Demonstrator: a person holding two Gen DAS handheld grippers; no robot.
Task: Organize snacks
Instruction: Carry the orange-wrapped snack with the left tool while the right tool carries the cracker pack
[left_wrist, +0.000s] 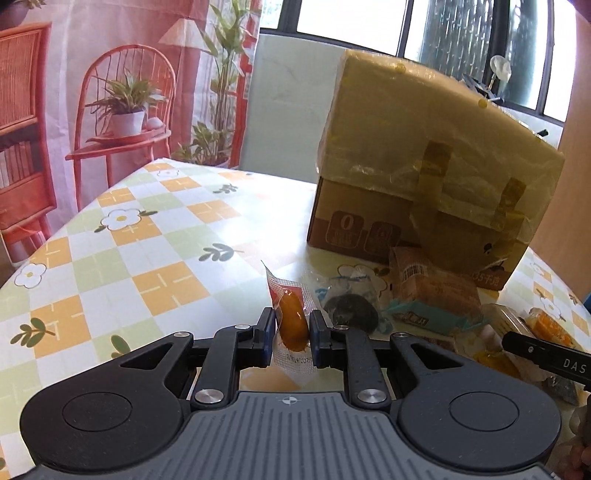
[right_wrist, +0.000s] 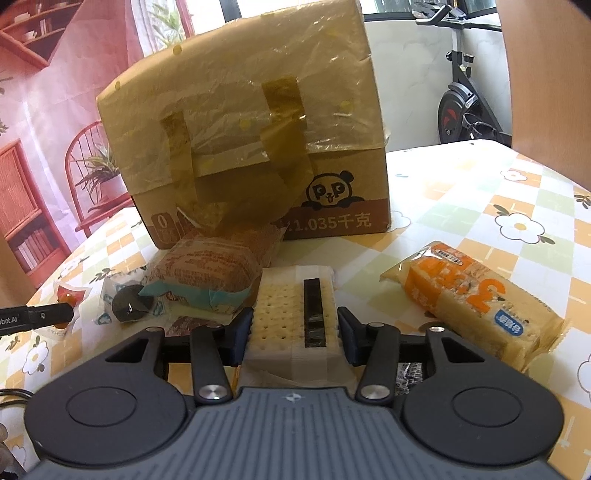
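A glossy vinyl tablecloth (left_wrist: 155, 236) covers the table. The matt cardboard box (right_wrist: 343, 206) wears crinkled, shiny plastic film on top. Snack wrappers (right_wrist: 476, 295) at lower right gleam; the left gripper (left_wrist: 291, 332) is matt black plastic.

Cardboard box (right_wrist: 332, 206) reads "P&P" and "1.035千克" — gripper arm (left_wrist: 554, 360) "DAS".

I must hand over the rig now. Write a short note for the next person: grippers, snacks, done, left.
Left gripper: shut on small clear packet with orange filling.
Right gripper: shut on pale cracker pack with dark stripe.
On checked tablecloth, before the plastic-wrapped cardboard box: brown wrapped cake, dark round cookie packet, orange cracker pack.
Done: two snacks gripped.
Left: place both, then sort the rest.
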